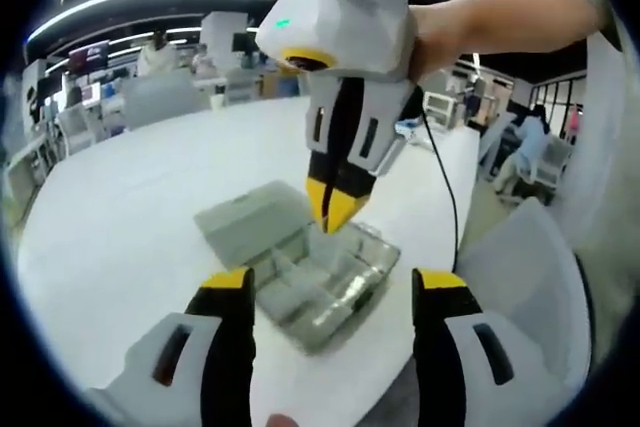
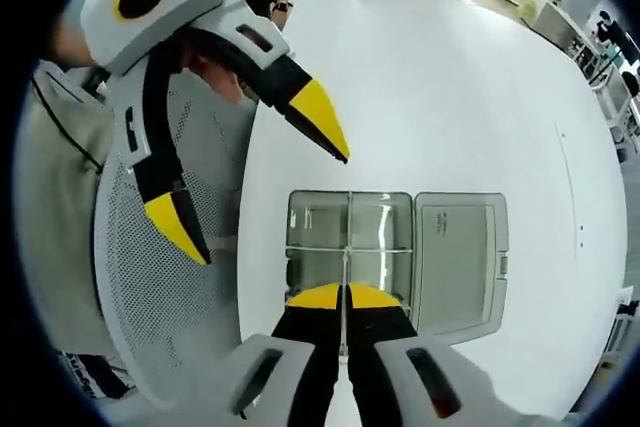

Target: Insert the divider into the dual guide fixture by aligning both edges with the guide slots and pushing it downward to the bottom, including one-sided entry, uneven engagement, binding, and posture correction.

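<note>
The right gripper (image 2: 345, 292) pinches the thin clear plastic divider (image 2: 347, 247) above the clear compartment box (image 2: 300, 217), aligning edges; the left gripper (image 1: 330, 282) hovers spread.

No text, label or number seems readable anywhere; the distant screens are blurred.

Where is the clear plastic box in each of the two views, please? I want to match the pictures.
Left gripper view: the clear plastic box lies at lower centre on the white table, lid open to the upper left, under the right gripper.
Right gripper view: the box lies at lower centre, lid open to the right, just past the right gripper.
Shared landmark: the white table.
</note>
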Demonstrator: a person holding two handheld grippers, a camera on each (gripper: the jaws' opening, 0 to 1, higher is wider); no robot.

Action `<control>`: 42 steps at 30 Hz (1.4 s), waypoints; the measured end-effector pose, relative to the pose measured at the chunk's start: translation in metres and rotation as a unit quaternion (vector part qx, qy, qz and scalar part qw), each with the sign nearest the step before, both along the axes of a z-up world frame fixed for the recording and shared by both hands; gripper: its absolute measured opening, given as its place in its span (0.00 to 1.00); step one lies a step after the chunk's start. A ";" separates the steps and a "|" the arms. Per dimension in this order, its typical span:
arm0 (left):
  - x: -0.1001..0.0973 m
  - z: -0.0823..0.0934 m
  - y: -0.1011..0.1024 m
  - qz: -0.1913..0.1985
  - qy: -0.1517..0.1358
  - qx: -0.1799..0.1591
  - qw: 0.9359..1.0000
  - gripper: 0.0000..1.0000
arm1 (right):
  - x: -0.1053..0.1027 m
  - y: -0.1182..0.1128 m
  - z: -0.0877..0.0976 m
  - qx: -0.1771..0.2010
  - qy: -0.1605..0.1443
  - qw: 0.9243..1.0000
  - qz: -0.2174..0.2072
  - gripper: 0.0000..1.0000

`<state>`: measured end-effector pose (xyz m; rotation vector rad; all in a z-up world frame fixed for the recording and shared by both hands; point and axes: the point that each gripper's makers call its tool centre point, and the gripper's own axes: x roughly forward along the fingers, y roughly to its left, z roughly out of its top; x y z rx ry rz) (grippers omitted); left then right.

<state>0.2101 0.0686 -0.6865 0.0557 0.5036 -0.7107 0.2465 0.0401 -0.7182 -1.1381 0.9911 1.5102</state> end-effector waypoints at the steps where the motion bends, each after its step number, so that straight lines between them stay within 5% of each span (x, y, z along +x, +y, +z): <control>1: 0.000 0.000 0.000 0.000 0.001 0.000 1.000 0.62 | 0.000 0.000 0.000 0.000 0.000 1.000 0.001 0.00; 42: 0.005 -0.005 0.007 0.003 0.007 -0.003 1.000 0.62 | 0.004 0.000 -0.019 0.000 0.014 1.000 -0.010 0.00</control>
